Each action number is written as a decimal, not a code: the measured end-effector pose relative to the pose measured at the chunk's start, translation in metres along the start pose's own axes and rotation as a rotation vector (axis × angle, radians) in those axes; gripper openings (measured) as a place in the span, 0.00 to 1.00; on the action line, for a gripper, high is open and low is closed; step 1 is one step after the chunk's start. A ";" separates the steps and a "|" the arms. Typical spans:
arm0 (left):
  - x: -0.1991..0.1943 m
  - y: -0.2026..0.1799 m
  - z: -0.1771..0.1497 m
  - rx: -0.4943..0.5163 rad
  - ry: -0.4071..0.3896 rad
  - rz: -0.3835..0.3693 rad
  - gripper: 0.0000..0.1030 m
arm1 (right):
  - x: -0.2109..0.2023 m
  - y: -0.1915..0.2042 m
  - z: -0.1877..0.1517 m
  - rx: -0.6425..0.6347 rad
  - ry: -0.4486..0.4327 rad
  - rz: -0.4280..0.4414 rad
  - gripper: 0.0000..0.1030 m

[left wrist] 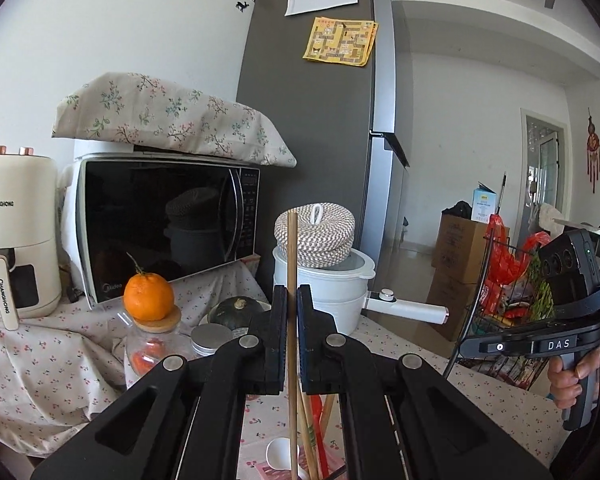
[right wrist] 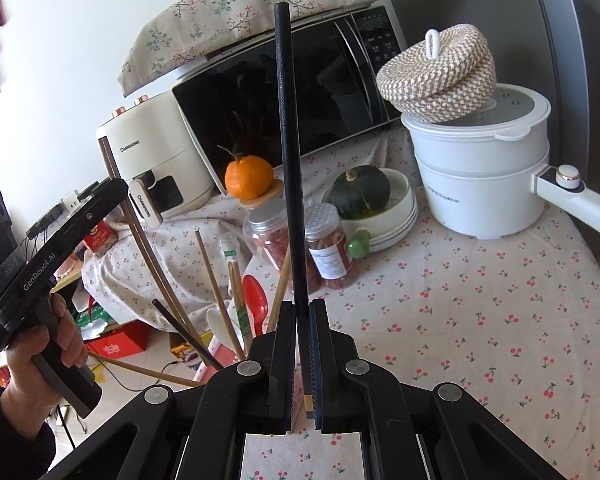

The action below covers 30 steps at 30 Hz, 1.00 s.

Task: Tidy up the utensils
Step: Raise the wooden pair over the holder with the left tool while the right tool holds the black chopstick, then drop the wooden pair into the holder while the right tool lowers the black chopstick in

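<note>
My left gripper (left wrist: 292,294) is shut on a light wooden chopstick (left wrist: 292,248) that stands upright between its pads. Below it lie a white spoon (left wrist: 281,453), a red spoon and more chopsticks (left wrist: 310,432). My right gripper (right wrist: 302,306) is shut on a black chopstick (right wrist: 288,140), which also points up. To its left a bunch of utensils leans outward: wooden chopsticks (right wrist: 216,280), a white spoon (right wrist: 215,320), a red spoon (right wrist: 254,292). What holds them is hidden. A hand carries the left gripper (right wrist: 114,190) at the far left, with its brown chopstick (right wrist: 148,256) slanting down.
On the cherry-print tablecloth (right wrist: 480,320) stand a microwave (left wrist: 168,224), a cream air fryer (left wrist: 16,236), an orange (left wrist: 148,296) on a jar, a dark squash (right wrist: 358,192) in a bowl and a white pot (right wrist: 480,168) topped with woven mats. A grey fridge (left wrist: 312,128) stands behind, a wire basket (left wrist: 508,312) to the right.
</note>
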<state>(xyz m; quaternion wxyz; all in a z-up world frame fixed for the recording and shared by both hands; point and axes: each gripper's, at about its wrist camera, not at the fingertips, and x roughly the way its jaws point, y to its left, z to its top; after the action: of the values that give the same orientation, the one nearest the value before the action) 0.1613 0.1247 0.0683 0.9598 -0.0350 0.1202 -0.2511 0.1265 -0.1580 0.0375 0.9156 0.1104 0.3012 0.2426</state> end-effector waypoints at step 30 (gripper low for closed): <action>-0.059 -0.037 -0.011 -0.119 0.197 0.115 0.55 | 0.055 0.040 -0.010 -0.037 -0.020 0.118 0.11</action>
<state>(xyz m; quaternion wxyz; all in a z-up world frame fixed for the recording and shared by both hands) 0.0912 0.1213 0.0746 0.9524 -0.0602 0.2304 -0.1904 0.1436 -0.0952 0.0162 0.9046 0.1132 0.2804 0.3006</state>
